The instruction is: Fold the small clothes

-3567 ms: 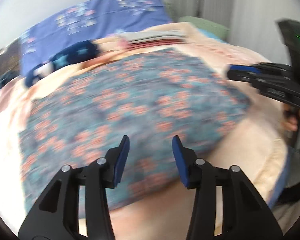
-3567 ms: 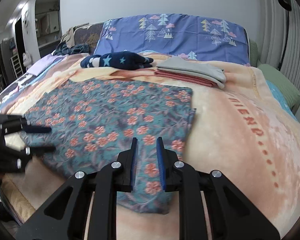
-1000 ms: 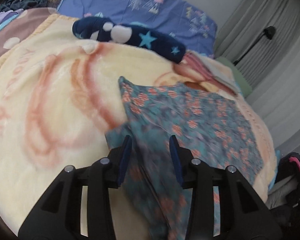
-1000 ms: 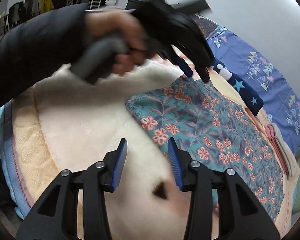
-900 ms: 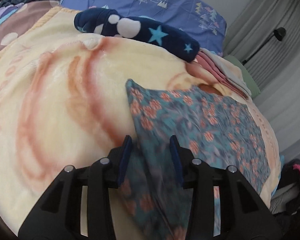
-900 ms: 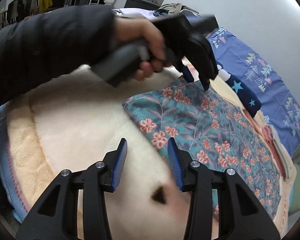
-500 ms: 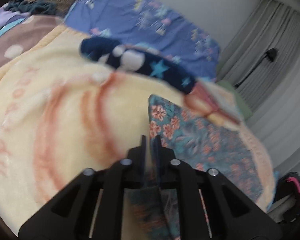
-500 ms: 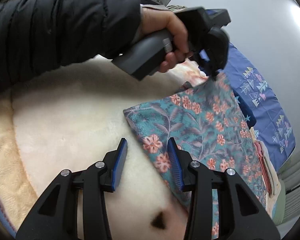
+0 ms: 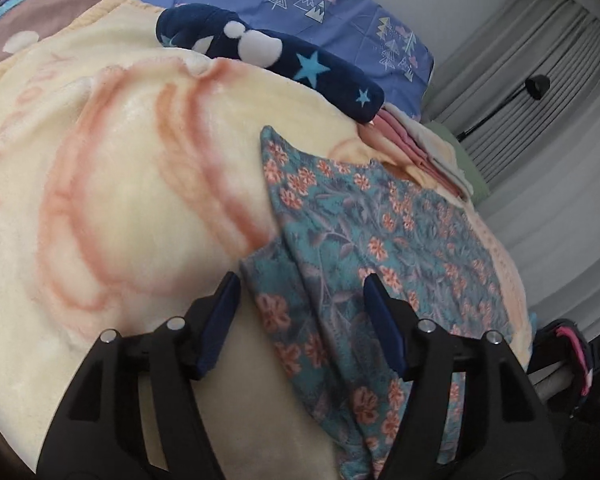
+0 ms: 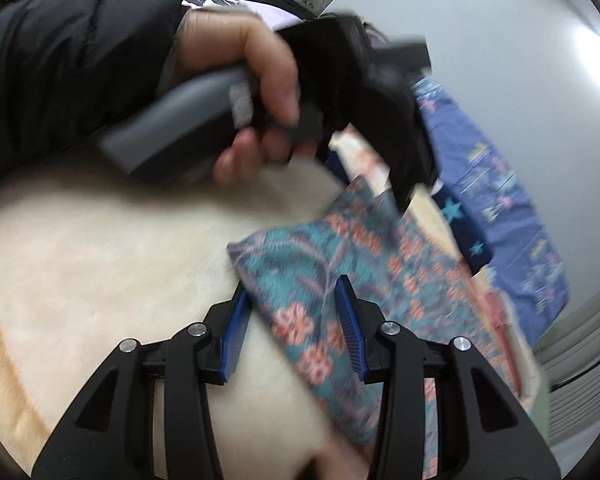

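Observation:
A teal cloth with orange flowers (image 9: 364, 232) lies on a cream blanket (image 9: 112, 184), one side folded over onto itself. My left gripper (image 9: 300, 300) is open, its fingers straddling the cloth's near folded corner without gripping it. In the right wrist view the same cloth (image 10: 340, 280) lies blurred ahead. My right gripper (image 10: 292, 312) is open over the cloth's near corner. The left gripper (image 10: 380, 184), held in a hand, hangs above the cloth's far edge.
A navy star-print plush garment (image 9: 268, 56) and a stack of folded pink and cream clothes (image 9: 416, 148) lie at the back. A purple pillow (image 9: 300, 0) stands behind them. A dark-sleeved arm (image 10: 72, 64) crosses the right wrist view.
The left gripper, shut on the cloth half a second ago, has opened and let the cloth go. The right gripper has moved closer to the cloth's near corner.

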Motion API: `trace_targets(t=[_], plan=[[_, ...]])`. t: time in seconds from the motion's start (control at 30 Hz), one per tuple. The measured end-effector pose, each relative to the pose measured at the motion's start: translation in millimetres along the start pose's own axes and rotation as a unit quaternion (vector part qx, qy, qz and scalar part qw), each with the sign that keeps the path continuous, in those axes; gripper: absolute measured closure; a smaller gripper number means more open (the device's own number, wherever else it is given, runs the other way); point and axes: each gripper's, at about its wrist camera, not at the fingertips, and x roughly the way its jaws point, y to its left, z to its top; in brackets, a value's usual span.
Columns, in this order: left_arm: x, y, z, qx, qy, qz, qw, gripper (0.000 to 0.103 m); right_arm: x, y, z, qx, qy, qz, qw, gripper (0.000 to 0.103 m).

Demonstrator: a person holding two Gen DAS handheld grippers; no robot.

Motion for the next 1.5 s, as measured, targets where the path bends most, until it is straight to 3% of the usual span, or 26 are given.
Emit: trace_targets(t=[0.03, 0.07, 0.1, 0.13, 0.17, 0.23, 0.37, 0.5, 0.53, 0.57, 0.63, 0.73, 0.83, 0.93, 1.0, 1.03, 1.17, 1.27, 1.4, 1.5], plan=[[0.4, -0.1, -0.5, 0.0, -0.001, -0.004, 1.0, 0.039, 4.1, 0.7, 1.5, -0.002, -0.002, -0.009, 1.0, 0.062], [1.3, 1.6, 1.0, -0.011, -0.004, -0.011, 0.9999, 0.044, 7.8, -1.0, 2.5, 0.001, -0.004, -0.009, 1.0, 0.089], [1.7, 3.9, 3.2, -0.021, -0.008, -0.013, 0.9997, 0.062, 11.7, -2.9, 3.7, 0.007, -0.003, -0.01, 1.0, 0.095], [2.9, 7.9, 6.8, -0.042, -0.01, -0.024, 0.9988, 0.094, 11.8, -6.3, 4.8, 0.015, -0.009, 0.004, 1.0, 0.096], [0.5, 11.4, 11.0, -0.072, -0.023, -0.04, 0.9963, 0.098, 7.8, -9.3, 6.1, 0.02, -0.017, 0.012, 1.0, 0.098], [-7.0, 5.2, 16.8, -0.062, -0.054, -0.062, 0.9947, 0.098, -5.4, -12.8, 9.9, 0.022, -0.038, 0.016, 0.999, 0.099], [7.0, 15.8, 8.9, -0.054, -0.035, -0.031, 0.9975, 0.096, 1.3, -2.2, 5.0, -0.006, -0.02, 0.024, 1.0, 0.099], [-4.9, 30.5, 2.0, -0.086, -0.054, -0.058, 0.9932, 0.087, -14.7, -6.5, 0.1, -0.001, -0.03, 0.026, 0.999, 0.095], [-9.0, 29.5, 0.8, -0.081, -0.06, -0.057, 0.9933, 0.074, -18.1, -8.5, -1.3, 0.001, -0.031, 0.026, 0.999, 0.088], [-10.0, 29.0, -0.8, -0.079, -0.059, -0.064, 0.993, 0.067, -22.9, -8.5, -3.7, 0.002, -0.033, 0.02, 0.999, 0.076], [-7.8, 22.7, -2.3, -0.067, -0.05, -0.07, 0.9941, 0.061, -28.5, -9.1, -9.0, 0.0, -0.032, 0.0, 0.999, 0.063], [4.7, 11.8, 3.3, -0.054, -0.025, -0.075, 0.9954, 0.05, -15.4, -10.1, -15.1, -0.003, -0.005, -0.007, 1.0, 0.056], [25.0, 0.0, 15.2, -0.042, 0.004, -0.054, 0.9977, 0.054, 2.3, -8.5, -5.8, -0.002, 0.009, -0.014, 1.0, 0.056], [36.1, 7.0, 21.3, -0.051, 0.008, -0.056, 0.997, 0.079, 19.6, -7.6, 8.3, -0.009, -0.002, -0.049, 0.999, 0.057], [34.9, 24.0, 19.0, -0.083, 0.004, -0.085, 0.9929, 0.09, 34.1, -6.7, 11.4, -0.007, 0.016, -0.036, 0.999, 0.094], [30.9, 28.9, 17.9, -0.093, 0.0, -0.095, 0.9911, 0.094, 34.6, -8.4, 10.7, 0.003, 0.018, -0.029, 0.999, 0.093], [13.9, 19.9, 11.4, -0.071, -0.028, -0.105, 0.9915, 0.096, 12.1, -18.9, 13.3, 0.033, 0.0, -0.019, 0.999, 0.094], [27.3, 21.5, 14.8, -0.074, -0.007, -0.064, 0.9952, 0.092, 31.9, -18.4, 7.7, 0.043, 0.029, 0.013, 0.999, 0.094], [28.9, 19.7, 15.8, -0.07, 0.008, -0.078, 0.9945, 0.088, 22.9, -17.7, 9.3, 0.046, 0.013, 0.0, 0.999, 0.093], [30.4, 14.3, 18.5, -0.067, 0.017, -0.063, 0.9957, 0.089, 21.9, -27.6, 9.0, 0.07, 0.011, 0.017, 0.997, 0.093]])
